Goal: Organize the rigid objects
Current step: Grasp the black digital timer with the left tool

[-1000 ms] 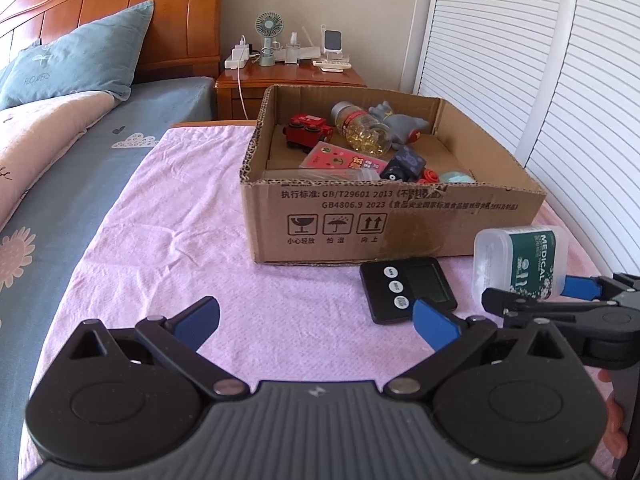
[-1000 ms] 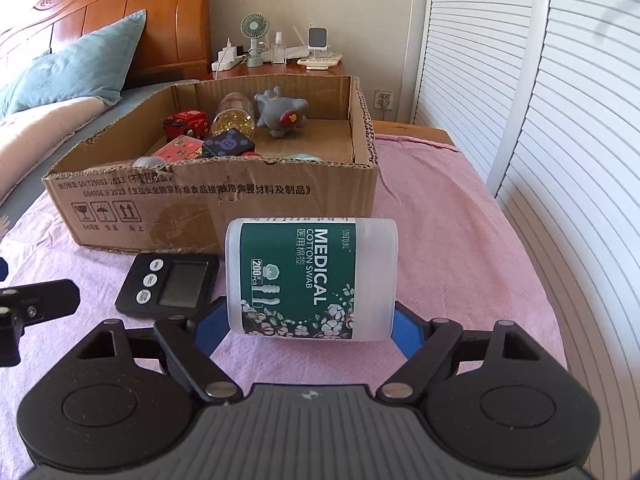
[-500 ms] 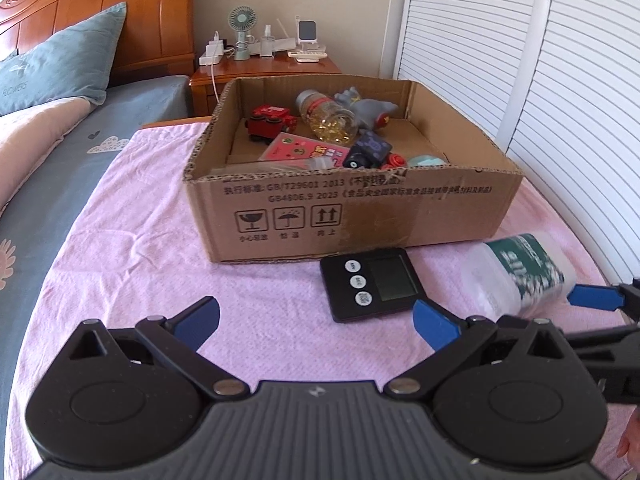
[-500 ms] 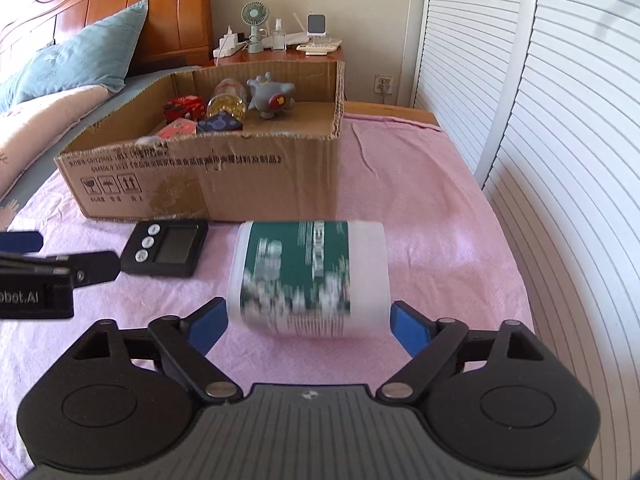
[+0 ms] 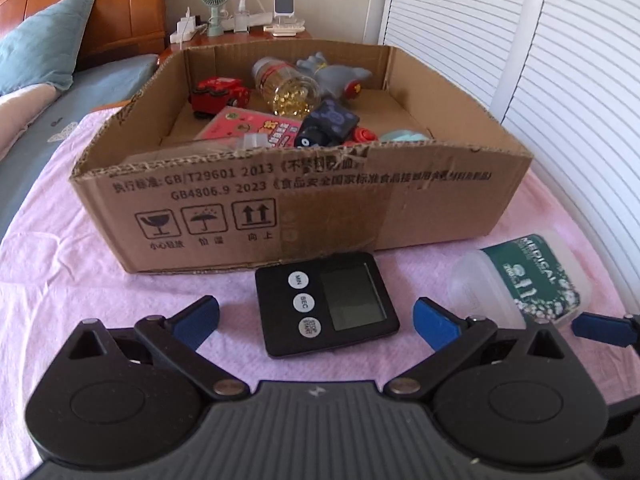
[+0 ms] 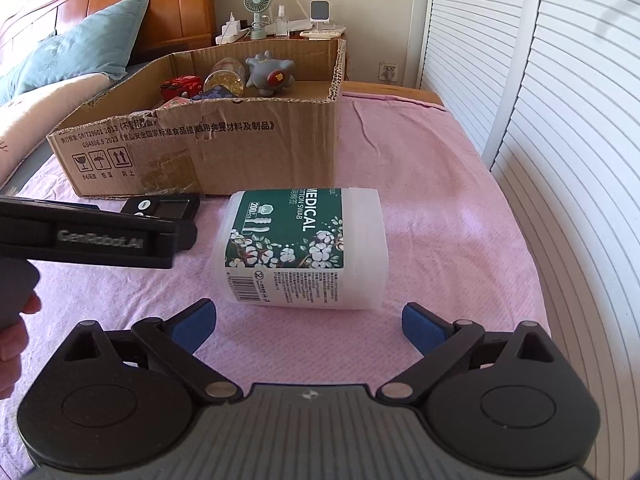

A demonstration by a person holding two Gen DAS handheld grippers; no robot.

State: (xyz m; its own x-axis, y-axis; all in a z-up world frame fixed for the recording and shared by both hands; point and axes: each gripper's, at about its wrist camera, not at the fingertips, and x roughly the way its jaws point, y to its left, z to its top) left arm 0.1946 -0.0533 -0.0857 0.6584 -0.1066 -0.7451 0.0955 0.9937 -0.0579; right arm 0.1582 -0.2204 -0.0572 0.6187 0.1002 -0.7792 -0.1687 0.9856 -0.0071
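Note:
A black digital timer (image 5: 326, 303) lies flat on the pink blanket in front of the cardboard box (image 5: 320, 216). My left gripper (image 5: 316, 320) is open, its blue pads either side of the timer's near end, not touching. A cotton swab tub (image 6: 304, 248) with a green label lies on its side to the right of the timer; it also shows in the left wrist view (image 5: 528, 280). My right gripper (image 6: 308, 324) is open and empty just short of the tub. The box holds a red toy car (image 5: 218, 94), a capsule bottle (image 5: 288, 88) and a grey toy (image 5: 336, 74).
The left gripper body (image 6: 92, 236) crosses the left of the right wrist view and partly hides the timer (image 6: 164, 208). White louvred doors (image 6: 560, 120) run along the right. A nightstand (image 5: 240, 32) with a fan stands behind the box. Pillows (image 6: 72, 60) lie far left.
The right gripper opened and let the tub drop onto the blanket, then drew back. The left gripper moved right and closer, bringing the timer between its open pads.

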